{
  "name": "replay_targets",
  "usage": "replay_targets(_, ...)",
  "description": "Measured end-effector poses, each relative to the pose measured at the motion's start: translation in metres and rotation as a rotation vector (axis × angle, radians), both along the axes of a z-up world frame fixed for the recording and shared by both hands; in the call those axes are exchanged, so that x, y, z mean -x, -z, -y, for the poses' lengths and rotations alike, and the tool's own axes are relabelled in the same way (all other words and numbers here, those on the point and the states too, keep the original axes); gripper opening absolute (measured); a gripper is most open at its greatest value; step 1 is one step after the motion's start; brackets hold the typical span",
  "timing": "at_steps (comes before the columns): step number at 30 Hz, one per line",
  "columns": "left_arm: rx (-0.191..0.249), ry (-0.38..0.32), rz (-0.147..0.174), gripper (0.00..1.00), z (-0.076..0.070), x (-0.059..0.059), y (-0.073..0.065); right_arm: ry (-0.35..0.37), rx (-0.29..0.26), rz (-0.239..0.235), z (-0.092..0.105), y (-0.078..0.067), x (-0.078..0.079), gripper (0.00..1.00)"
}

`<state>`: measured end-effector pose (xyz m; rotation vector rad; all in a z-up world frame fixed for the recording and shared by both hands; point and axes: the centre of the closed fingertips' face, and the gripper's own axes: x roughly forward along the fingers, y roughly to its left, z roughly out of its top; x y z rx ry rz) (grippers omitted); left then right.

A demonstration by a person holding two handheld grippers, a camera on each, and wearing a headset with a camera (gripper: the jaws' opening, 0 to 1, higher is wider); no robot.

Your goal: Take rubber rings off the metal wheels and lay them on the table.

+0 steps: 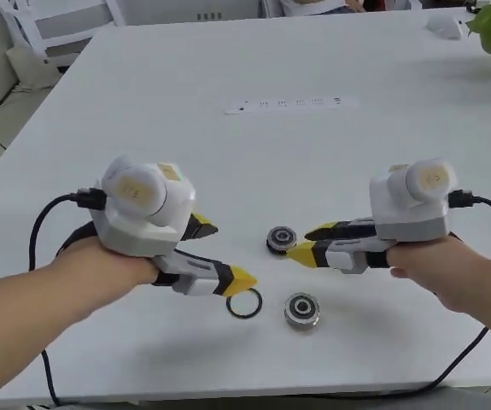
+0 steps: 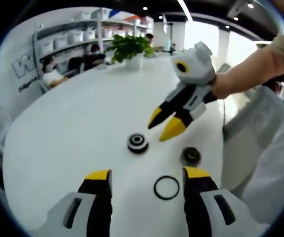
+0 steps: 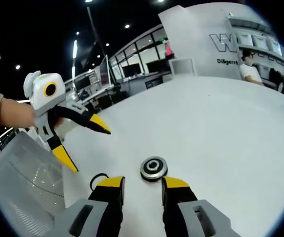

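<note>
Ring [image 1: 244, 304] lies loose on table [image 1: 228, 171] beside wide left fingers [image 2: 98, 178]; right fingers [image 3: 111, 183] narrow, empty.

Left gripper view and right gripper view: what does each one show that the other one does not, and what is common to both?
In the left gripper view: the ringless wheel, the potted plant and the right tool seen from outside, jaws open. In the right gripper view: the left tool seen from outside, jaws open. Common to both: the wheel with its black ring on, the loose rubber ring and the white table.
</note>
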<state>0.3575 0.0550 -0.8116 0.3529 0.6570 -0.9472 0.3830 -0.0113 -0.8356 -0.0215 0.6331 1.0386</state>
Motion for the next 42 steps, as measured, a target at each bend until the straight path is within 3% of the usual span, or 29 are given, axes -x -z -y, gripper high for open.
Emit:
replay_targets(15,0.005,-0.005,0.004,0.49,0.010,-0.024,0.012,-0.004,0.022,0.029,0.000,0.011,-0.009,0.24)
replay_targets(25,0.011,-0.005,-0.005,0.45,0.015,-0.031,0.017,-0.011,0.030,0.036,0.000,0.020,-0.014,0.23)
replay_targets(42,0.036,0.005,-0.014,0.37,0.034,-0.048,0.022,-0.030,0.041,0.072,-0.003,0.024,-0.020,0.19)
